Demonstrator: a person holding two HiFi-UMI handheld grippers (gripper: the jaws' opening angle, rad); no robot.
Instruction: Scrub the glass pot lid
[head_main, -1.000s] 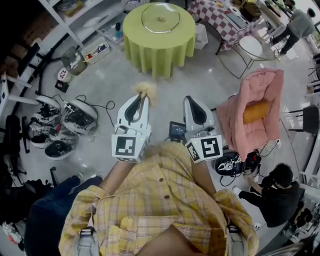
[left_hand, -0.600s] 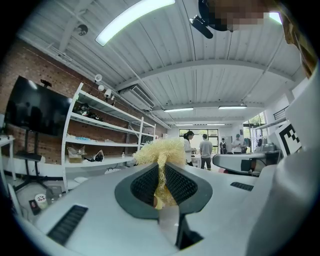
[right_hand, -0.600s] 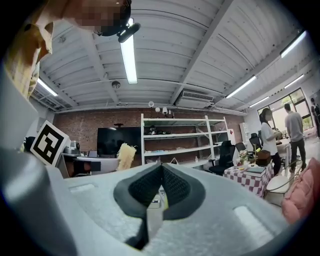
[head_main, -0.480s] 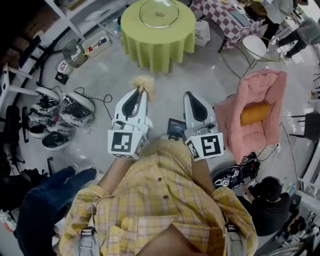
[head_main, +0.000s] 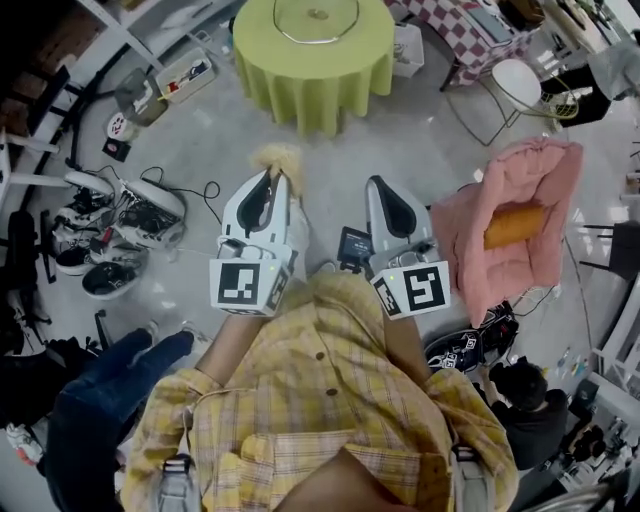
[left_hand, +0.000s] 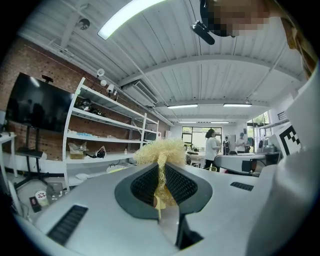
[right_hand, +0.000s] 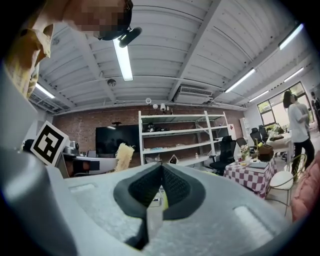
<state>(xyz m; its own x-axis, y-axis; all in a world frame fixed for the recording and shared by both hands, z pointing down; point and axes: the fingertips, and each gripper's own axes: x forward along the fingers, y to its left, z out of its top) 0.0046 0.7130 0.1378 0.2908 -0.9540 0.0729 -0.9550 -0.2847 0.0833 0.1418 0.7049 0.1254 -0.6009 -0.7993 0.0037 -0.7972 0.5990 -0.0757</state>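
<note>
Yellow scrubber (left_hand: 159, 148) clamped in left claw (left_hand: 161, 167); right claw (right_hand: 161, 169) closed, empty; head view alone shows lid (head_main: 300, 25).

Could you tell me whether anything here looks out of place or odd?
Floor clutter: several shoes lie scattered at the person's left, and a pink jacket is heaped at the right. The glass pot lid sits flat on the green table; nothing looks spilled or broken.
</note>
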